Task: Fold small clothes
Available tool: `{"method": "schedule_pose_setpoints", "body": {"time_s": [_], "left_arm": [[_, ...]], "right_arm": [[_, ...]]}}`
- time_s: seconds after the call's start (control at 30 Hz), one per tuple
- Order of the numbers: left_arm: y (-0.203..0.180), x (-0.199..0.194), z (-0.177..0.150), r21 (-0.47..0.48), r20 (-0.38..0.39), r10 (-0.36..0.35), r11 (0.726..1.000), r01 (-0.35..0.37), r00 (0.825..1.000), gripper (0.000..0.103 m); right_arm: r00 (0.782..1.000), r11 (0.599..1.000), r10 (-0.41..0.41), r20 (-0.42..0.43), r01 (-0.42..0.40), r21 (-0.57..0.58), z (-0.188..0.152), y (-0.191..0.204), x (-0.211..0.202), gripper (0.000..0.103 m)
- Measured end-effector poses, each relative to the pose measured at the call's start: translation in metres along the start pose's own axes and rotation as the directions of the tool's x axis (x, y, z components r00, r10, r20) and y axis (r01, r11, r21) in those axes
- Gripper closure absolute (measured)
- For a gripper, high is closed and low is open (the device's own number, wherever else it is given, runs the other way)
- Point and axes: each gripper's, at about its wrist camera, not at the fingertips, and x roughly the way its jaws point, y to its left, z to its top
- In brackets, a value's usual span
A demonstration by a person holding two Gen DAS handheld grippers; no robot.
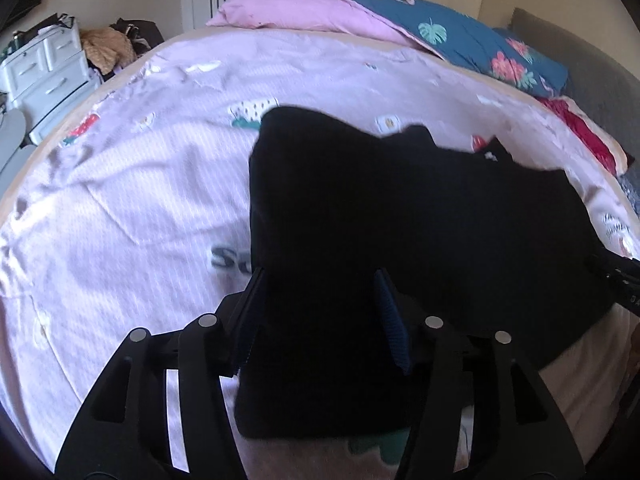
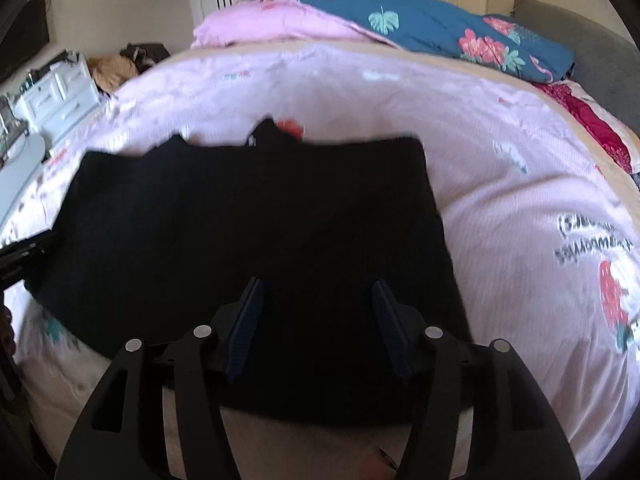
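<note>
Nearest you, in the left wrist view, your left tool (image 1: 318,312) stands about half open with the near left corner of the black garment (image 1: 400,220) lying between its fingers. The cloth fills the gap, but the blue pads (image 1: 390,316) stand clear of it on the side you can see, so I judge it released rather than gripped.

Your right tool (image 2: 316,320) is likewise about half open, set over the garment's near right part (image 2: 260,220), with cloth under and between the fingers and no pinch showing.

The garment lies flat on the bed (image 2: 520,200), its long axis running side to side between your two tools, its near edge at the bed's near edge and the far edge further up the pink sheet. Each tool has its own end in reach, neither nearer than the other.

Beyond it lies a rolled quilt (image 2: 440,28).
</note>
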Motion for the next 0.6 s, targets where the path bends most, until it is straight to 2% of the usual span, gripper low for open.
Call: {"method": "schedule_pose_setpoints", "body": {"time_s": [0.17,0.23,0.3,0.43,0.5,0.6], "left_arm": [[0.003,-0.012,-0.017,-0.020,-0.002,-0.007,1.000,0.007,1.000,0.053],[0.006,-0.017,-0.022,-0.031,-0.005,-0.004,1.000,0.004,1.000,0.047],[0.009,-0.019,-0.027,-0.041,-0.010,0.005,0.999,-0.005,1.000,0.042],[0.012,-0.026,-0.035,-0.063,-0.013,-0.011,0.998,0.011,1.000,0.041],[0.013,-0.031,-0.037,-0.064,-0.011,-0.012,0.998,0.011,1.000,0.040],[0.017,-0.038,-0.040,-0.073,-0.009,-0.002,0.997,0.001,1.000,0.028]], "right_arm": [[1.000,0.999,0.011,-0.008,-0.011,0.040,-0.014,-0.003,-0.006,0.043],[1.000,0.999,0.007,-0.014,-0.007,0.046,-0.019,-0.001,-0.009,0.036],[1.000,0.998,-0.016,-0.020,0.017,0.058,-0.025,0.000,-0.012,0.023],[1.000,0.997,-0.023,-0.003,0.023,0.072,-0.031,0.001,-0.021,0.021],[1.000,0.998,-0.020,0.015,0.019,0.067,-0.032,0.003,-0.028,0.013],[0.998,0.998,-0.023,0.055,0.021,0.053,-0.033,0.010,-0.041,0.006]]}}
